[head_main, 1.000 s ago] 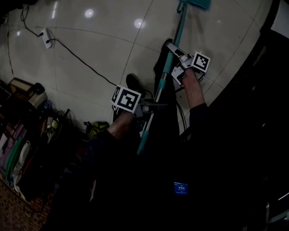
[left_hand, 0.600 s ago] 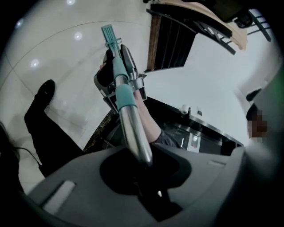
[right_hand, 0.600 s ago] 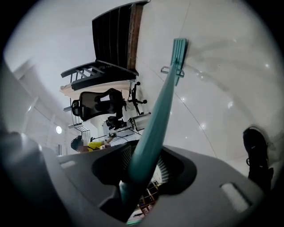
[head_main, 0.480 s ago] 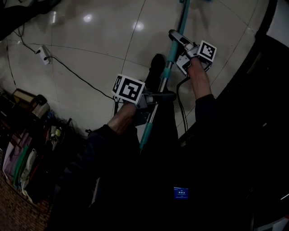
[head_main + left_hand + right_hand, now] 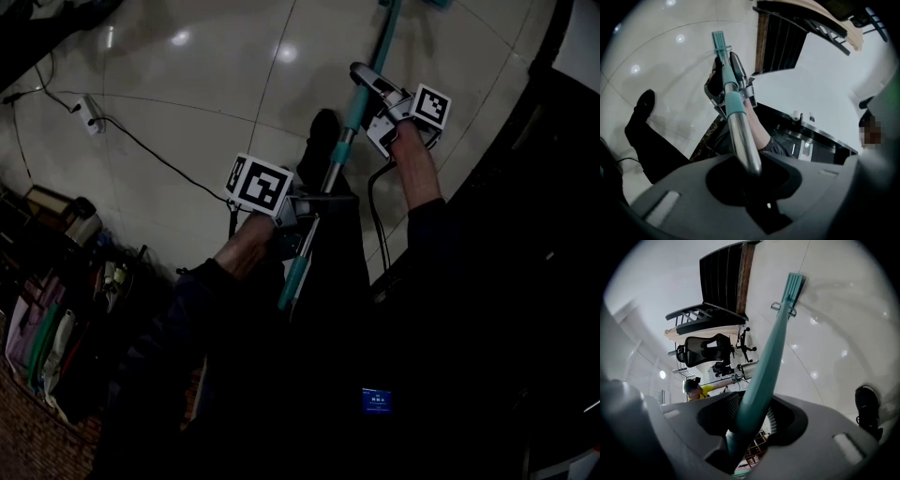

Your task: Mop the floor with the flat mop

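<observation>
The flat mop's handle [image 5: 330,180] slants from the top edge of the head view down to my lap, teal at both ends and silver in the middle. My left gripper [image 5: 309,201] is shut on the silver part [image 5: 744,143] low on the pole. My right gripper [image 5: 367,86] is shut on the teal part [image 5: 764,364] higher up. The teal mop head [image 5: 793,286] lies flat on the shiny tiled floor [image 5: 206,84]; the head view cuts it off at the top. In the left gripper view the right gripper [image 5: 731,80] shows up the pole, with the mop head [image 5: 719,38] beyond it.
A black shoe [image 5: 323,128] stands beside the pole. A white power strip [image 5: 91,114] and its black cable [image 5: 159,157] lie on the floor at left. Bags and bottles [image 5: 56,309] crowd the lower left. A dark counter [image 5: 544,187] runs along the right. An office chair [image 5: 704,347] stands far off.
The mop has slid forward and its head has left the top of the head view. The shoe has stepped forward beside the pole. My left gripper has shifted slightly left.
</observation>
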Tool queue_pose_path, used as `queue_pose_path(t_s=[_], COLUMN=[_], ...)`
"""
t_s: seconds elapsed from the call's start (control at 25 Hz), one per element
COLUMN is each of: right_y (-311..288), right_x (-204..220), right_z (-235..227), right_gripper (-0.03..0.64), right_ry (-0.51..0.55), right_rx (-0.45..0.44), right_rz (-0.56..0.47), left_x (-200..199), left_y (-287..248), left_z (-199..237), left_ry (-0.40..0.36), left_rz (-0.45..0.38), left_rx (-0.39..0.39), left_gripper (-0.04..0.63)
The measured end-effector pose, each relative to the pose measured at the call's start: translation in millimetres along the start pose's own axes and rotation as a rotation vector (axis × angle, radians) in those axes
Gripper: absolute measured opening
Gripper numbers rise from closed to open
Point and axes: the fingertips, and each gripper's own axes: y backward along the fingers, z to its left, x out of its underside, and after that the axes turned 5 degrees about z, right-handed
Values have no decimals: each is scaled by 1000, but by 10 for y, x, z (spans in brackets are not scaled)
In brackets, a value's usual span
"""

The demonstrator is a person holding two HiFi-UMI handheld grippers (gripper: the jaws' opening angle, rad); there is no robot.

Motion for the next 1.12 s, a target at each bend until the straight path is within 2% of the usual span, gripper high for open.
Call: queue_pose_path(t_s=[0.28,0.56,0.96,1.12], right_y=[231,222,91,71], right_x=[1144,2241,3303,3502], right_z=[6,-88,-664,-884], right_gripper=[184,184,184,186], right_ry=[-2,-35,-74,-99], right_rx=[-8,-30,-35,-26], right_rz=[44,40,43,40], left_x=[1145,2105,2951,3084], left_y=[122,520,958,1041], left_z=[90,302,912,1097], left_ry=[19,33,58,72], left_rz=[31,7,21,34], left_rx=[10,21,-3,-9], left_gripper=[78,80,83,87])
